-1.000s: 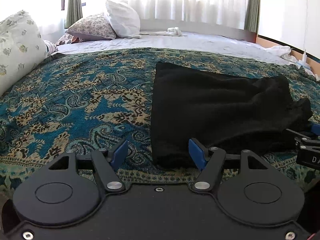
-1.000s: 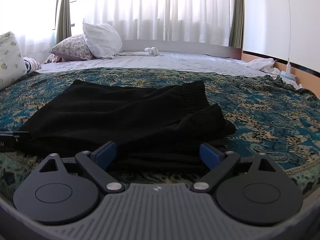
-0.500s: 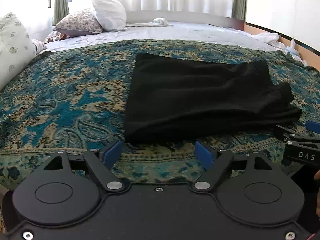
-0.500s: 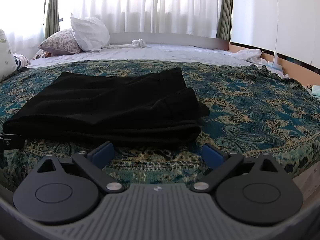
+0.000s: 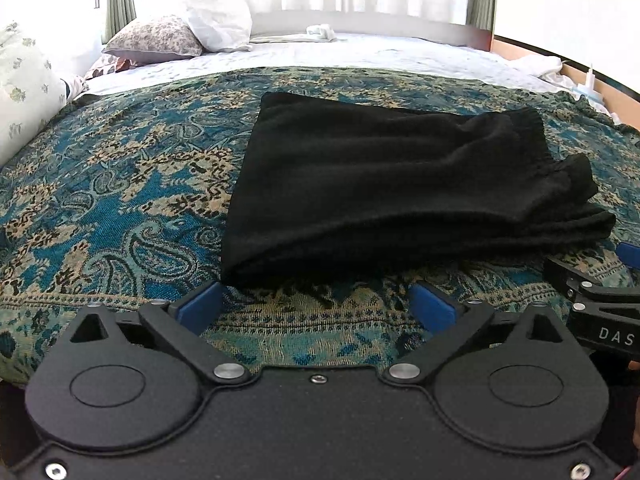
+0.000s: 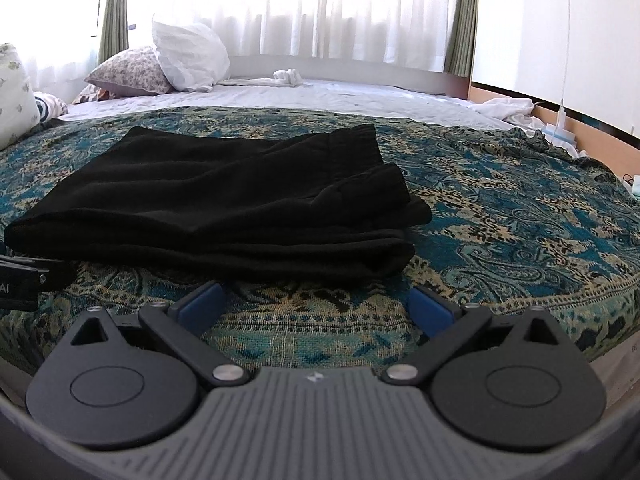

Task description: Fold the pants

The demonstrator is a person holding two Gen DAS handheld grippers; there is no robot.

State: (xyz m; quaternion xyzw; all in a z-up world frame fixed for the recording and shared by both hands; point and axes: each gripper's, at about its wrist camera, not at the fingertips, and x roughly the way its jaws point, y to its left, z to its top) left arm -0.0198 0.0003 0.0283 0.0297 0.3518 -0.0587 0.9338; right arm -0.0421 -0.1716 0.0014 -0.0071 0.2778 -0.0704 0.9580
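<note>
Hovering wide-jawed, left tool (image 5: 318, 306) just opened, before folded pants (image 5: 400, 188).

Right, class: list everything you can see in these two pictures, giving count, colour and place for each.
Pants: one, black, folded, middle of the bedspread.
Bedspread: one, teal and beige paisley, covering the near part of the bed.
Sheet: one, white, far part of the bed.
Pillows: three, one white and two floral, far left.
Curtains: white sheers, green drapes, behind the bed.
Left tool: one, black with blue pads, open, in front of the pants.
Right tool: one, grey and black, open, likewise.
</note>
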